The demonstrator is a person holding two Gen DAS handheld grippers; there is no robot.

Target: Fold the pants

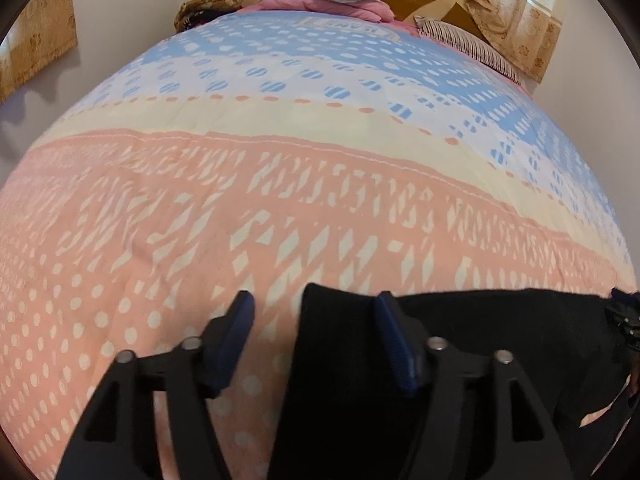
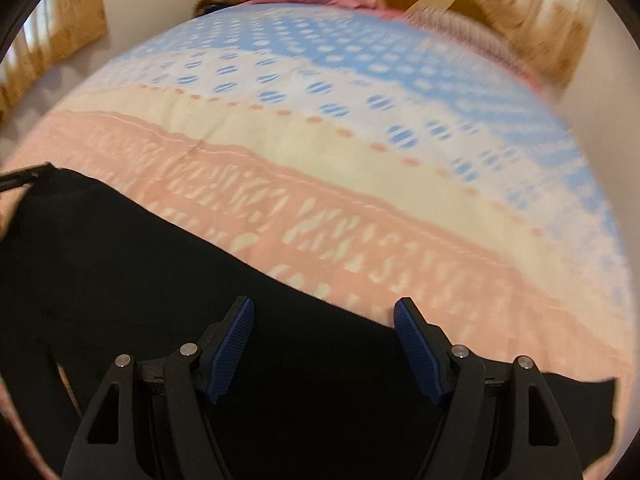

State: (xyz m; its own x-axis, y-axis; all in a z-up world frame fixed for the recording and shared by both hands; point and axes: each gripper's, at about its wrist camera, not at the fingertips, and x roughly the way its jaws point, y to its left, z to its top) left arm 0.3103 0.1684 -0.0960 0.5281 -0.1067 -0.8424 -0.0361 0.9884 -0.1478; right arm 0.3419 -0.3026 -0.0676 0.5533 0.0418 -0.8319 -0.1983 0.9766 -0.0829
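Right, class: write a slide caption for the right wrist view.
Open right claw above black pants lying on a patterned bedspread.

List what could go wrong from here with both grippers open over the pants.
1. The left gripper straddles only the corner of the black fabric pants, so closing may grab a thin edge that slips.
2. The right gripper sits over the pants' edge; it could pinch the pink patterned quilt too.
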